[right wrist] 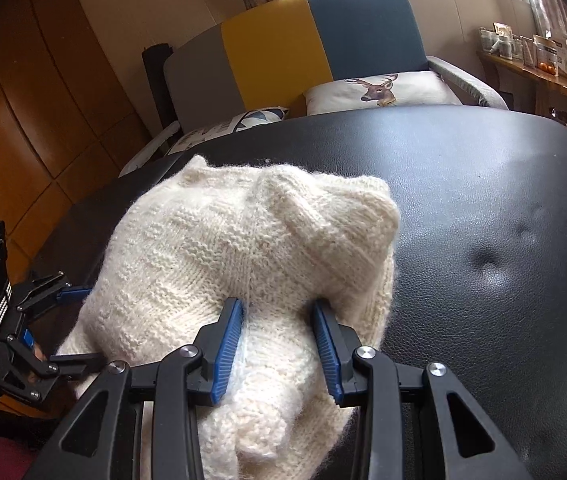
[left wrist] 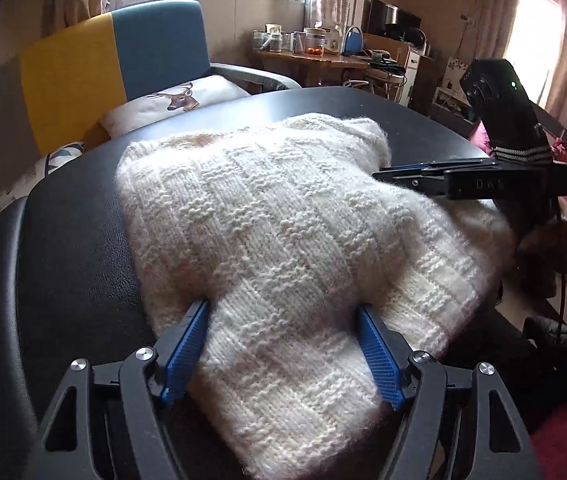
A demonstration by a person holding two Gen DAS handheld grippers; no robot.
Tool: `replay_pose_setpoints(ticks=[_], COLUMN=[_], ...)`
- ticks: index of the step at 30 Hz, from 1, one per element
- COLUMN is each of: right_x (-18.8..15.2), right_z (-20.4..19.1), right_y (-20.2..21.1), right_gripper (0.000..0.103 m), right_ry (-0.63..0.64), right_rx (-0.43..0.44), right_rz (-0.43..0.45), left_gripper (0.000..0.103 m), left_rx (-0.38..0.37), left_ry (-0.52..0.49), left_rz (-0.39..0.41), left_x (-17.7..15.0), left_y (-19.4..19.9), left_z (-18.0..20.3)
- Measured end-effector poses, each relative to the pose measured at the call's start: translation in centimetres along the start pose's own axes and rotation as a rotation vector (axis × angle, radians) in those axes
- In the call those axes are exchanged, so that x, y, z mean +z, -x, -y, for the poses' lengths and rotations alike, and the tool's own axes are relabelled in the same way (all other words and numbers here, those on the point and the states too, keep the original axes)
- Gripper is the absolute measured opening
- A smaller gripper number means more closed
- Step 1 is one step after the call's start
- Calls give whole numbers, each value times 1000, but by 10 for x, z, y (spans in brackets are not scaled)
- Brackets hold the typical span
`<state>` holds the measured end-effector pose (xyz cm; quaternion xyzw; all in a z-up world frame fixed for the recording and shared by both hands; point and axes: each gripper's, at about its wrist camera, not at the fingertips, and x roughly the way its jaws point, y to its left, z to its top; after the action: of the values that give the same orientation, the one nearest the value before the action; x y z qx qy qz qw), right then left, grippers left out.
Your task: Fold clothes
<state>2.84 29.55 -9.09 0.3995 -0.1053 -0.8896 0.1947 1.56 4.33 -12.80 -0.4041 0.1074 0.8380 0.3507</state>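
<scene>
The cream knit sweater point(left wrist: 283, 216) lies on the black bench point(right wrist: 483, 208) already gathered into a thick, uneven bundle, with the left tool point(left wrist: 283, 344) and right tool point(right wrist: 279, 344) each straddling a bunched edge, fingers apart, so final squaring appears to remain.

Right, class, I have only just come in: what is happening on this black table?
A person is folding a cream knitted sweater on a black padded table, with a two-finger gripper in each hand. The left gripper straddles one end of the bundled knit, its jaws wide apart around the wool. The right gripper does the same at another edge. The sweater lies bunched, not yet a neat fold.
</scene>
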Motion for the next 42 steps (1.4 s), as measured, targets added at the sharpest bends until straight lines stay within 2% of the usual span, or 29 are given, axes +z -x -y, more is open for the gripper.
replay_pose_setpoints(ticks=[5, 7, 9, 11, 13, 15, 17, 18, 21, 27, 30, 33, 36, 39, 42], right_x=[1, 1, 0, -2, -14, -25, -33, -35, -38, -14, -1, 7, 7, 0, -1], right_z=[8, 14, 22, 30, 44, 60, 66, 65, 58, 47, 38, 25, 24, 25, 18], right_y=[5, 13, 27, 45, 60, 61, 56, 51, 31, -1, -18, -31, -31, -24, -22], right_gripper=[39, 41, 53, 77, 86, 86, 86, 86, 86, 86, 86, 87, 88, 87, 87], right_ry=[-114, -190, -284, -357, -456, -572, -610, -614, -637, -619, -589, -544, -534, -527, -464], right_rx=[65, 101, 124, 140, 214, 275, 286, 289, 388, 389, 382, 362, 373, 388, 374], right_rz=[19, 18, 26, 66, 95, 44, -19, -54, -128, -183, -221, -267, -274, -231, -210], left_gripper=[75, 82, 86, 86, 91, 93, 96, 97, 97, 97, 97, 99, 101, 102, 102], left_rx=[-97, -172, -250, -270, -256, -265, -283, -290, -332, -367, -409, -415, -417, -421, -411], left_ry=[149, 251, 386, 467, 525, 587, 624, 628, 641, 635, 628, 594, 542, 482, 473], left_rz=[45, 70, 87, 107, 119, 98, 63, 42, -10, -83, -103, -99, -105, -122, -152], left_x=[7, 9, 11, 13, 16, 18, 20, 22, 27, 35, 37, 37, 38, 39, 43], left_y=[15, 26, 33, 37, 37, 29, 17, 10, -10, -42, -55, -58, -57, -58, -59], left_z=[-18, -32, -54, -73, -91, -108, -119, -122, -123, -120, -116, -112, -107, -102, -101])
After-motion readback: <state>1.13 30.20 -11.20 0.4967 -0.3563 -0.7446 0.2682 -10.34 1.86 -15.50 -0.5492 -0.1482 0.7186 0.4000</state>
